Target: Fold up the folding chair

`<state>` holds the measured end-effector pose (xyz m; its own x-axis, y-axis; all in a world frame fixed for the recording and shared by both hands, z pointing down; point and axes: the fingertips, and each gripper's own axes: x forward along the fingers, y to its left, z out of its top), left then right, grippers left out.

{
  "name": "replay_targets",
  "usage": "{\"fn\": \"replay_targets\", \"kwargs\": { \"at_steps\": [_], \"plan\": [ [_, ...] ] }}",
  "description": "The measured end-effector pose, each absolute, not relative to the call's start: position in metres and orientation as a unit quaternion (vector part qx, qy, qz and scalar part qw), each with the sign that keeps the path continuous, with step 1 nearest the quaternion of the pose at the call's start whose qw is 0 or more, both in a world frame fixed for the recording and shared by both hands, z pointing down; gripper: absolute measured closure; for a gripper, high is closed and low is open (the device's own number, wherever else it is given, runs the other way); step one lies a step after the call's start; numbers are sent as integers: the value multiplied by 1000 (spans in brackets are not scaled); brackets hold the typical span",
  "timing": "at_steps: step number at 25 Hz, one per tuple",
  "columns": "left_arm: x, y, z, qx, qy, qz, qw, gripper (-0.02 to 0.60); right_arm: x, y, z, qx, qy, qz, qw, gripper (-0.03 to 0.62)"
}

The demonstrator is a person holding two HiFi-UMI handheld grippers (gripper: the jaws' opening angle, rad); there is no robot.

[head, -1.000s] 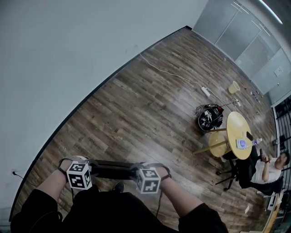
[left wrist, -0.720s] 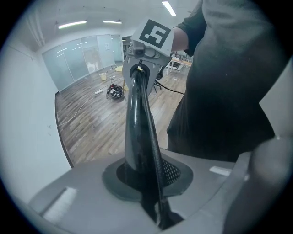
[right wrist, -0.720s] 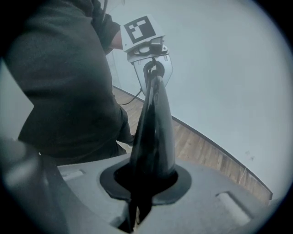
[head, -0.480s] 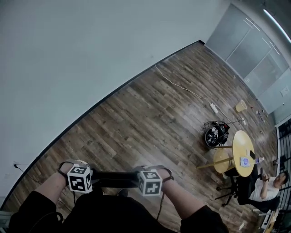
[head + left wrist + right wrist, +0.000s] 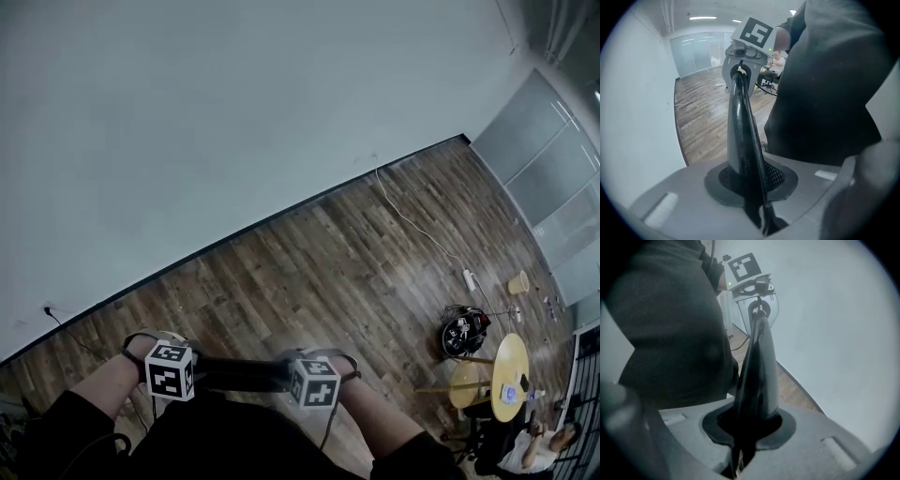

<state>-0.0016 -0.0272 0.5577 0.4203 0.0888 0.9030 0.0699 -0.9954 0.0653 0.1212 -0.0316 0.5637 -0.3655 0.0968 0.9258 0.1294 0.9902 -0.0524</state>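
The folding chair's black top bar (image 5: 236, 373) runs level between my two grippers, close in front of the person's dark clothing. My left gripper (image 5: 176, 377) is shut on its left end and my right gripper (image 5: 306, 382) on its right end. In the left gripper view the bar (image 5: 740, 122) rises out of the shut jaws of the left gripper (image 5: 752, 190) toward the other gripper's marker cube (image 5: 754, 33). The right gripper view shows the same bar (image 5: 757, 371) clamped in the right gripper (image 5: 743, 430). The rest of the chair is hidden under the arms and body.
A white wall (image 5: 234, 122) fills the upper half, meeting the wooden floor (image 5: 356, 262) at a dark skirting. A white cable (image 5: 412, 225) leads to a power strip. At the lower right stand a round yellow table (image 5: 511, 380), a black bundle (image 5: 464, 333) and a seated person (image 5: 525, 452).
The head view has swung toward the wall, so the table and seated person have slid to the lower right corner. Both grippers keep their hold on the bar.
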Motion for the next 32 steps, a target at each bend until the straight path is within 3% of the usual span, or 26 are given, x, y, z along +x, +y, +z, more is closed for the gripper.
{"fn": "replay_targets", "kwargs": {
  "at_steps": [16, 32],
  "plan": [
    [-202, -94, 542, 822, -132, 549, 76, 523, -89, -143, 549, -180, -809, -138, 542, 545],
    [-302, -153, 559, 786, -222, 542, 199, 522, -206, -230, 569, -323, -771, -186, 517, 545]
  ]
}}
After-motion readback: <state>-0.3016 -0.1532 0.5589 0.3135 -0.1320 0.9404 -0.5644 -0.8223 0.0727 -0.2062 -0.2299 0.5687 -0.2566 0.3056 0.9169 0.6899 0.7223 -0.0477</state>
